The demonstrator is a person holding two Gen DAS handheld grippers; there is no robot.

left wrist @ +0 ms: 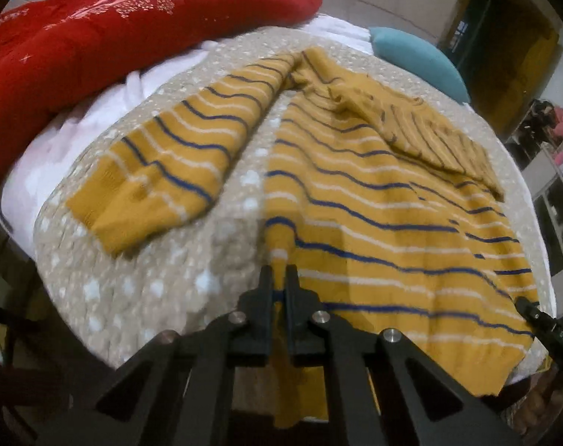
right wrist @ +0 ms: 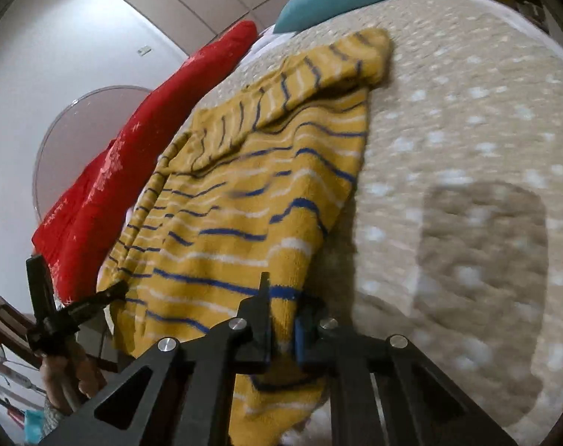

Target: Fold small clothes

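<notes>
A mustard-yellow knitted sweater with blue and white stripes lies spread on a beige dotted bedspread. At far left a red quilt is heaped along the bed's edge, and a teal pillow sits at the far end.

On the left, one sleeve is spread out and away from the body. The left gripper is pinched narrow on the near hem at the sweater's left corner. To the right, the right gripper is likewise clamped on the hem at the right corner, cloth bunched between its fingers.

The knit looks soft, thick and floppy, light enough to lift by two corners yet likely to sag and stretch; the ribbed hem seems the surest hold.

Only the left view shows the spread sleeve. Only the right view shows the other sleeve folded across the chest, though motion blur softens it, and a hand gripping the left tool's handle.
</notes>
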